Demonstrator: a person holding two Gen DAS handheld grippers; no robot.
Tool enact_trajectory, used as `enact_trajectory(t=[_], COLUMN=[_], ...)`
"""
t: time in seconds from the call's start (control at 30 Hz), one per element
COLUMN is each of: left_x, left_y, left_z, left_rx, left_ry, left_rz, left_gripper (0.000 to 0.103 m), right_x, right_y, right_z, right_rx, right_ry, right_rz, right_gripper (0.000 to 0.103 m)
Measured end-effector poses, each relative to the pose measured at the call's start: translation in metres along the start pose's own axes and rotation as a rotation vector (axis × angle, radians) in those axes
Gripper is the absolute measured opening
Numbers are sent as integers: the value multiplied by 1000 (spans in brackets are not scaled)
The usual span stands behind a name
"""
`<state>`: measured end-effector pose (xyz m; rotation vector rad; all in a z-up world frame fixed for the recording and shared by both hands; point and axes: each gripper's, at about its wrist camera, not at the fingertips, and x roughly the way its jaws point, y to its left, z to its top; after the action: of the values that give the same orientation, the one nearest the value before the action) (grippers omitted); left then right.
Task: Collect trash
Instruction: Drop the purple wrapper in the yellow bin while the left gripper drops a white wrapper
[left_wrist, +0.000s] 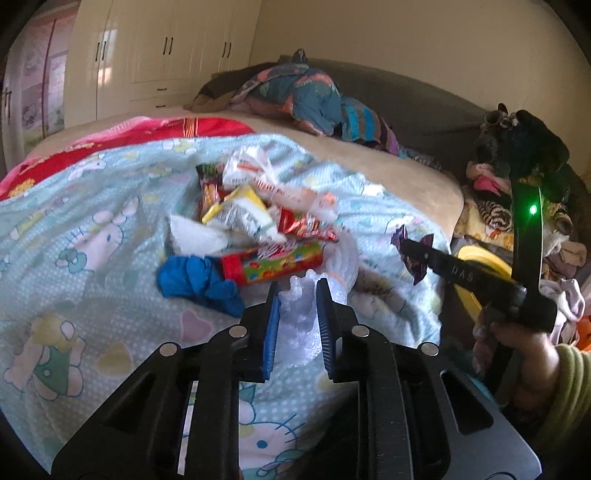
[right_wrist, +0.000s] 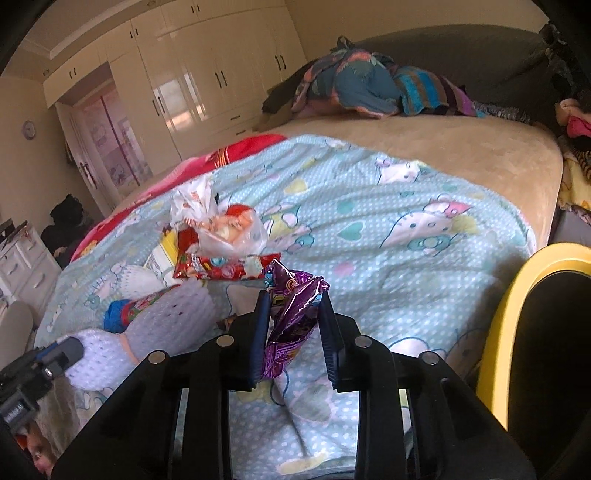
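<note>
The left gripper (left_wrist: 297, 291), at the lower centre of the left wrist view, is clamping a piece of white bubble wrap (left_wrist: 299, 317) between its blue pads (left_wrist: 271, 325), the wrap standing up between the jaws and trailing down toward the camera. The right gripper (right_wrist: 293, 306), at the lower centre of the right wrist view, is pinching a crumpled purple wrapper (right_wrist: 291, 314); its jaws are closed on the foil, which is sticking up above the fingertips and hanging below them. In the left wrist view the same wrapper is showing at centre right, at the tip of the other tool, whose handle a hand (left_wrist: 517, 354) in a green sleeve is holding at the lower right. The remaining trash is lying in a loose pile (left_wrist: 255, 218) on a light blue cartoon-print blanket (left_wrist: 92, 266) covering the bed, in the middle of that view: a red snack tube (left_wrist: 273, 262), a blue rag (left_wrist: 195, 280) just left of the tube, a yellow-and-white packet (left_wrist: 240, 214), a red wrapper (left_wrist: 303, 225) and a white plastic bag (left_wrist: 251, 166) behind them. A yellow-rimmed bin (right_wrist: 517, 314) is sitting at the right edge of the right wrist view, beside the bed. Bundled clothes (right_wrist: 369, 85) are lying at the far end of the bed, upper centre.
</note>
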<state>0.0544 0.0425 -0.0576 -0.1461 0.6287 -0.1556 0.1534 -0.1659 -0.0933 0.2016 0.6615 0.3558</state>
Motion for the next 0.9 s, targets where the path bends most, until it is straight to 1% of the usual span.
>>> enact_trajectory(t=[0.23,0.57,0.9], left_x=[-9,-6,-1], left_y=[-15,-47,-93], left_z=[20,31,38], left_rx=[13,62,148], left_ry=[-47,-58,-58], left_rz=[-22,-69,-136], left_gripper=[14,14,14], right_x=[-19,-51,-87], right_y=[-13,-45,-75], right_z=[7,10,9], right_rx=[28,106,150], right_ry=[-46,-108,-171], right_rz=[-28,-80,-174], right_gripper=[25,25,25])
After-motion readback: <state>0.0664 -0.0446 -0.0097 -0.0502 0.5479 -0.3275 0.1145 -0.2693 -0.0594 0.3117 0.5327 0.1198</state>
